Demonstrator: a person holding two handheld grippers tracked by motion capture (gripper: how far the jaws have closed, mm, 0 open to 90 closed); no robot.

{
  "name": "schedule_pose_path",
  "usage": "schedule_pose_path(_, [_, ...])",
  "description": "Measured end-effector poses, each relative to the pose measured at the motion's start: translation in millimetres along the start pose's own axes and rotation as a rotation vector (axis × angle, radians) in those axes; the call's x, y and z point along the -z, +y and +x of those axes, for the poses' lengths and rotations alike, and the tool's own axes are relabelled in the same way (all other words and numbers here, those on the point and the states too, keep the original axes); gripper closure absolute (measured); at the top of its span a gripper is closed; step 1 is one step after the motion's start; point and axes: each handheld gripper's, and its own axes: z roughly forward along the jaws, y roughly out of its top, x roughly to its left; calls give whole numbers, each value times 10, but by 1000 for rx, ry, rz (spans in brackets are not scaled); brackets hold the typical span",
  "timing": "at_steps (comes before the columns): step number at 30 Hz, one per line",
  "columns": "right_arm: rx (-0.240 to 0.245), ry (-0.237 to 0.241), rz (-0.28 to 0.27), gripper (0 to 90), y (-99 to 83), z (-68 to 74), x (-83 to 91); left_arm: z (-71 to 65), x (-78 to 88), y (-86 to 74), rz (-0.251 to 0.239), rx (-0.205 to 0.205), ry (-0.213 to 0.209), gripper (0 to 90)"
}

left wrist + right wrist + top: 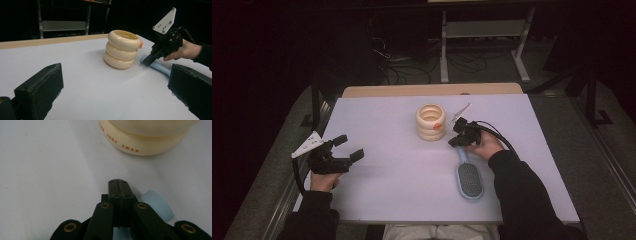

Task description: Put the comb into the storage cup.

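Three stacked glossy cream rings (430,122) beside a matte blue hairbrush (468,177).

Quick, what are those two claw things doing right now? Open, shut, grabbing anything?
Left gripper: open, holding nothing.
Right gripper: shut on itself, empty, above the blue brush handle.

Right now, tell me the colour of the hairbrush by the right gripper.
Light blue, handle and frame, with a grey bristle pad. The hairbrush shows best in the high view.

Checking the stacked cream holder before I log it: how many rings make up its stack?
3. The cream holder near the table's far middle stacks a bottom ring, a middle ring and a top ring.
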Motion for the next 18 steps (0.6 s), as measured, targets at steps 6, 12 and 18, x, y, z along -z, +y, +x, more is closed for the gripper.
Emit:
schedule_pose_path(6, [-13,-8,-3,887,-53,-40,44,-2,0,0,0,0,1,0])
schedule_pose_path(12, [-24,-11,-8,887,-123,-67,82,-5,-1,-1,4,-2,-2,0])
schedule_pose_path(18, [-35,-17,-10,887,-198,-92,115,-4,0,-2,5,-2,-1,0])
